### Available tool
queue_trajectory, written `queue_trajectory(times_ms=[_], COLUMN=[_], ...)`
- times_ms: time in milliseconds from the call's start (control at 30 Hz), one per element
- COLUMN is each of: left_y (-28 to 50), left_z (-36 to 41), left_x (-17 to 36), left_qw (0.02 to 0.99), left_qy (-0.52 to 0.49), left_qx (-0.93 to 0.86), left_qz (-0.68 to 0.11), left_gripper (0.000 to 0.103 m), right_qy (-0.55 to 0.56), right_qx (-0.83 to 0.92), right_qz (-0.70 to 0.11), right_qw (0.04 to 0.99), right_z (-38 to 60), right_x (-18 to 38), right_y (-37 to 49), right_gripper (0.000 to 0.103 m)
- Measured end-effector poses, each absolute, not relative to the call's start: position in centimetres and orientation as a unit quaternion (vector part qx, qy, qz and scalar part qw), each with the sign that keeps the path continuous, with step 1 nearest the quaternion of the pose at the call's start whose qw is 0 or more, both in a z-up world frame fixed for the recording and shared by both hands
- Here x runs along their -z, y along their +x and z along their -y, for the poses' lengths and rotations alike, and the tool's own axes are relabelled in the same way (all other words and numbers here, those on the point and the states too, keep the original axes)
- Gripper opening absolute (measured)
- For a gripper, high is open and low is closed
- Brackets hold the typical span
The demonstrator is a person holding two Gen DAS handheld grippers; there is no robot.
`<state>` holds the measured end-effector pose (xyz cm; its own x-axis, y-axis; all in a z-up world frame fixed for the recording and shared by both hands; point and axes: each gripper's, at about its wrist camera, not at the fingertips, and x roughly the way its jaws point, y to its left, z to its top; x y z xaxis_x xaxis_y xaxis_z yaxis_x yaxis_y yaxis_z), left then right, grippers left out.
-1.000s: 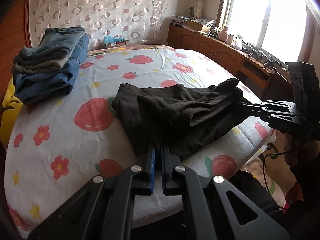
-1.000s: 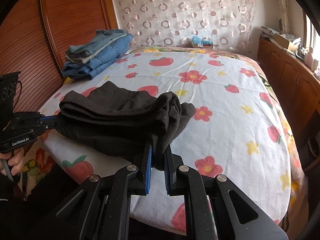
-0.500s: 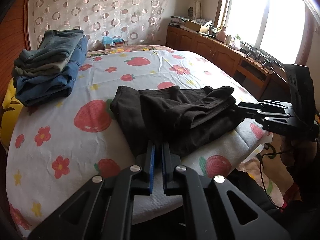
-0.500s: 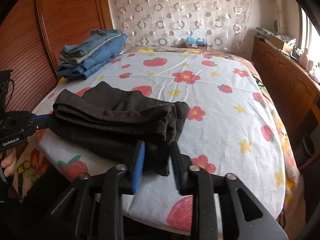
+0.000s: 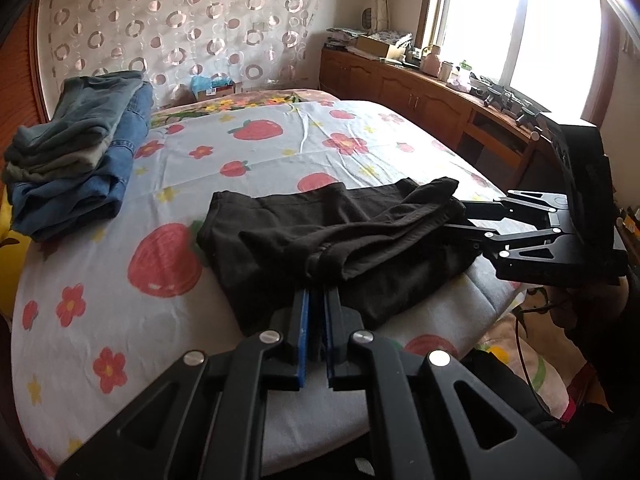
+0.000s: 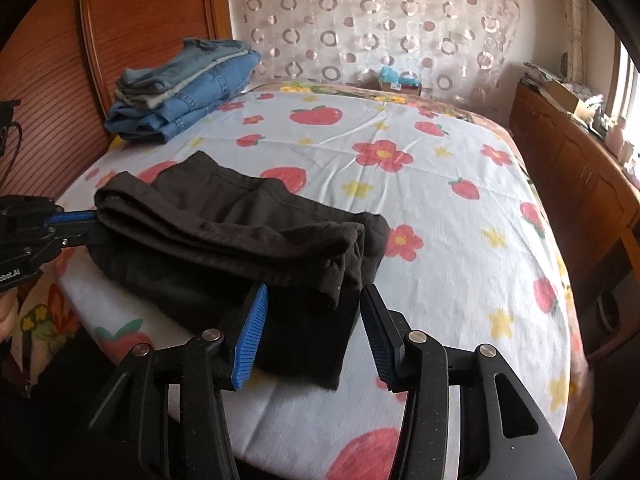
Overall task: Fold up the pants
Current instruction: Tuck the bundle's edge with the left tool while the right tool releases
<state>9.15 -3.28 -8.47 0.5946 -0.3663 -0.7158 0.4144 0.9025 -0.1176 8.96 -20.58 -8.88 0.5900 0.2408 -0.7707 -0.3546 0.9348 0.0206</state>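
Black pants lie folded in layers near the front edge of a bed with a strawberry-print sheet. My left gripper is shut on the near edge of the fabric. The right wrist view shows it pinching the left end of the pants. My right gripper is opening. The folded end of the pants lies between its blue pads, which do not press on it. The left wrist view shows the right gripper at the pants' right end.
A stack of folded jeans sits at the far left of the bed, beside a wooden headboard. A wooden cabinet with clutter runs under the window on the right. A small box stands at the far edge.
The right gripper's jaws have spread apart and let go of the pants' end, which now rests on the bed. The left gripper stays shut on the fabric.
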Motion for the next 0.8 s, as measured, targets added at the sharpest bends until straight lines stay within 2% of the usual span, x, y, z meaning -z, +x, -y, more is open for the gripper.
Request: queue_trajectory(times_ms=[467, 800], left_y=[13.5, 14.0], left_z=[2.7, 1.9], left_x=[8.3, 8.8], left_qw=[0.894, 0.896], left_qy=[0.000, -0.012], left_qx=[0.210, 0.196], left_qz=[-0.395, -0.399], left_gripper=[0.004, 0.005], right_qy=[-0.073, -0.035], right_qx=[-0.130, -0.147], right_qz=[-0.391, -0.373], right_qw=[0.908, 0.915], right_z=[20.7, 22.3], right_x=[6.9, 5.8], right_y=[13.6, 12.0], right_gripper=[0.048, 0.053])
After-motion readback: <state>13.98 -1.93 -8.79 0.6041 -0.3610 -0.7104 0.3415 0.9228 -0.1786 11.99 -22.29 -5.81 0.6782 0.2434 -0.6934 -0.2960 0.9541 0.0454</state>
